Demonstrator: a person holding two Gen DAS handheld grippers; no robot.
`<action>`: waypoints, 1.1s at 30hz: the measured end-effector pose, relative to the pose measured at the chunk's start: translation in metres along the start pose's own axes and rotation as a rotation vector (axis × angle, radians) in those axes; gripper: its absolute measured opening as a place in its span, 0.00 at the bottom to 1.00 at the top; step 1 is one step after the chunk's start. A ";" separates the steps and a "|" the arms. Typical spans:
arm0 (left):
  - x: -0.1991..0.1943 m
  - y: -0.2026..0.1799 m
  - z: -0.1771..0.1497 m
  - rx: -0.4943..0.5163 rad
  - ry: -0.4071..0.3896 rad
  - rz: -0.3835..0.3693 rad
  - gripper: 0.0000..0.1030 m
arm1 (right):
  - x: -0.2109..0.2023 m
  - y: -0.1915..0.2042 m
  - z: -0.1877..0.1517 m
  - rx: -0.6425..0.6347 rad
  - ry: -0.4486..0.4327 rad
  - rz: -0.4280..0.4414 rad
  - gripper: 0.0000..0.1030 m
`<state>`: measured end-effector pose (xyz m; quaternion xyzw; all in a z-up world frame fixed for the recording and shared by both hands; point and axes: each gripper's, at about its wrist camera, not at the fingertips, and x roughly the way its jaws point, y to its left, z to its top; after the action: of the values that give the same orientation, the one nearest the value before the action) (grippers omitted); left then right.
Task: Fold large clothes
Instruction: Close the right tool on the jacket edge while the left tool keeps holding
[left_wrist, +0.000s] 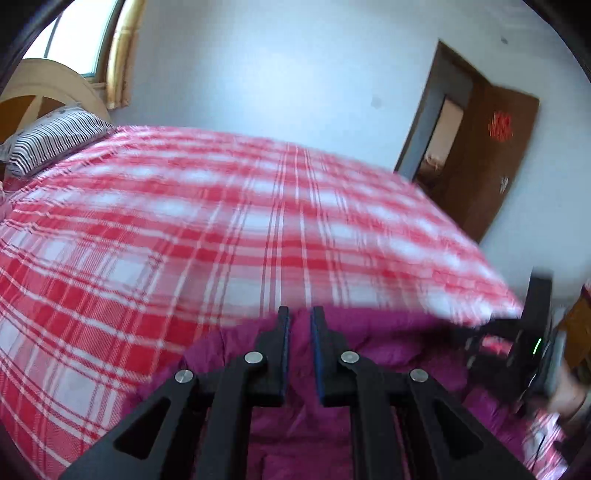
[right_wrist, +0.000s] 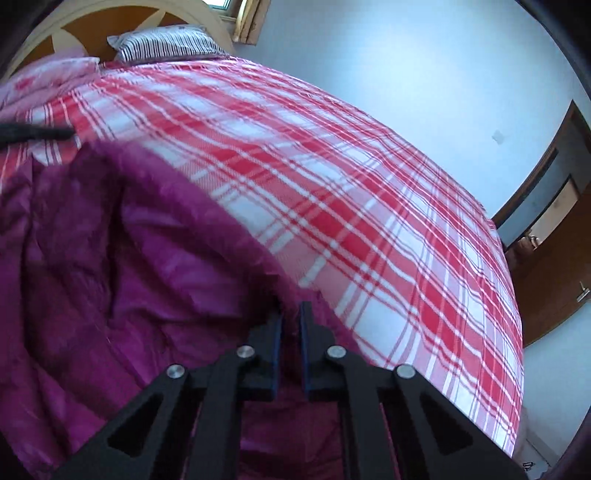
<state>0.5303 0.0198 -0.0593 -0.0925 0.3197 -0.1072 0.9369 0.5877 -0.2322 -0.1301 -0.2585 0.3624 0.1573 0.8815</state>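
A magenta padded jacket (right_wrist: 147, 258) with a fuzzy trim lies bunched on the near part of the bed. In the right wrist view my right gripper (right_wrist: 291, 314) is shut on a fold of the jacket at its right edge, with fabric pinched between the blue pads. In the left wrist view my left gripper (left_wrist: 300, 314) is shut on the jacket (left_wrist: 303, 424) too, with purple cloth filling the narrow gap between its fingers. The black body of the right-hand device (left_wrist: 537, 332) shows blurred at the far right.
A red-and-white plaid sheet (left_wrist: 221, 221) covers the wide bed (right_wrist: 406, 221). At its head are a striped pillow (right_wrist: 166, 44), a pink pillow (right_wrist: 48, 74) and a curved wooden headboard (left_wrist: 40, 85). A brown door (left_wrist: 491, 158) stands open beyond the bed. A dark blurred object (right_wrist: 37, 133) pokes in at the left.
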 end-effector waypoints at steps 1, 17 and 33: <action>0.004 -0.003 0.008 0.012 -0.002 0.017 0.11 | 0.000 0.002 -0.004 -0.009 -0.014 -0.015 0.09; 0.094 -0.045 -0.046 0.340 0.231 0.157 0.11 | -0.015 -0.002 -0.021 0.018 -0.099 -0.010 0.16; 0.087 -0.049 -0.054 0.357 0.226 0.152 0.11 | 0.017 -0.030 0.045 0.469 0.113 0.136 0.47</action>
<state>0.5574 -0.0556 -0.1399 0.1118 0.4047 -0.1010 0.9020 0.6376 -0.2295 -0.1050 -0.0302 0.4545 0.1132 0.8830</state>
